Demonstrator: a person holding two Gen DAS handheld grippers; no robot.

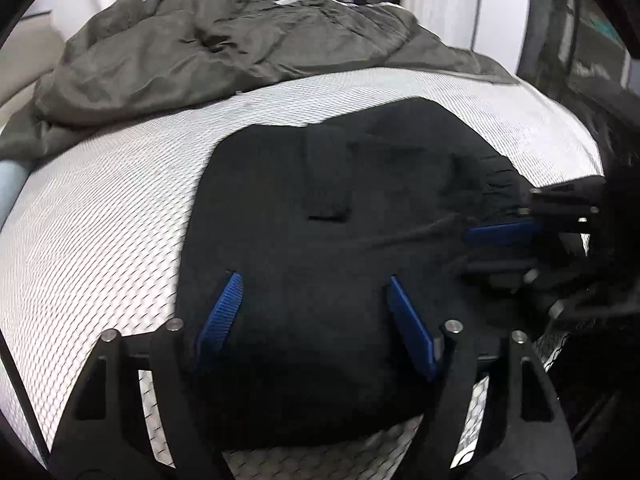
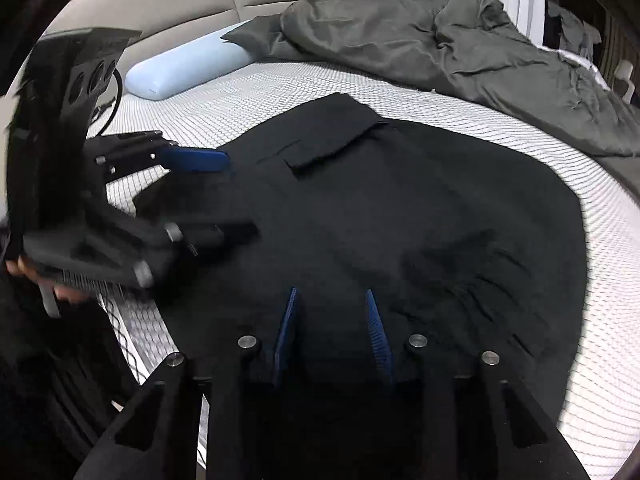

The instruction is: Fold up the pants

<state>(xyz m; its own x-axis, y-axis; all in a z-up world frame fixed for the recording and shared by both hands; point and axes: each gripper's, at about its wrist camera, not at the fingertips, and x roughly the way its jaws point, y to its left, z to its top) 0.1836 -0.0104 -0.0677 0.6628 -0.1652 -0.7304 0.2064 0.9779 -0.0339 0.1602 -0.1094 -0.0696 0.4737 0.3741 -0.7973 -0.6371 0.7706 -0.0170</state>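
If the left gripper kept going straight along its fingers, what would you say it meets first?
Most likely the black pants: the open left gripper already frames them, and they fill the line ahead. Past them lie the white mattress and the grey duvet, though depth is unclear.

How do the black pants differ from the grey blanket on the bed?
The black pants lie flat in a compact folded shape, while the grey blanket is crumpled in a loose heap. The pants are nearer the cameras, with both open hand-held grippers over them; the blanket lies farther back, untouched. Both rest on the white mattress.
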